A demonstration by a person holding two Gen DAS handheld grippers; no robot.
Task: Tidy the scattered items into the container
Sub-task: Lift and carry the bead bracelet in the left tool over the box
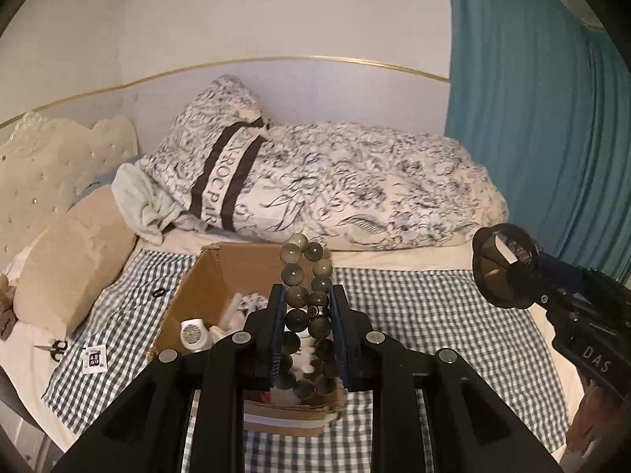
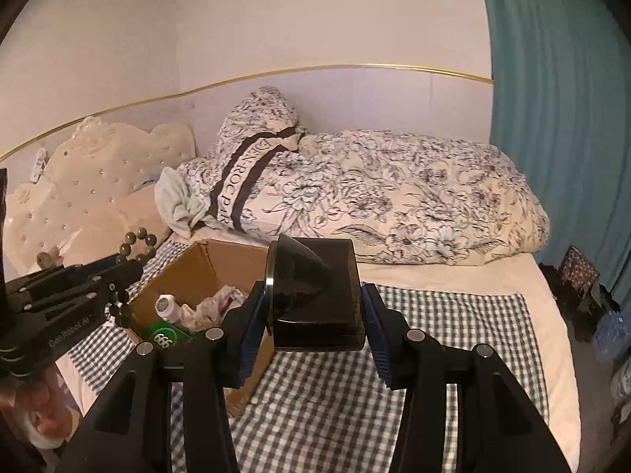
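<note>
Both hands are loaded. The left gripper (image 1: 305, 315) is pinched on a loop of beads (image 1: 307, 307), which hangs at the centre of its view, right over the cardboard box (image 1: 205, 287). The right gripper (image 2: 315, 311) clamps a dark round case (image 2: 315, 295) at the middle of its frame, with the box to the lower left. To do this well, I'd carry each one fully past the box wall, lower it close to the bottle (image 1: 192, 335) and crumpled paper (image 2: 215, 303) inside, then let go, beads first so they don't snag.
</note>
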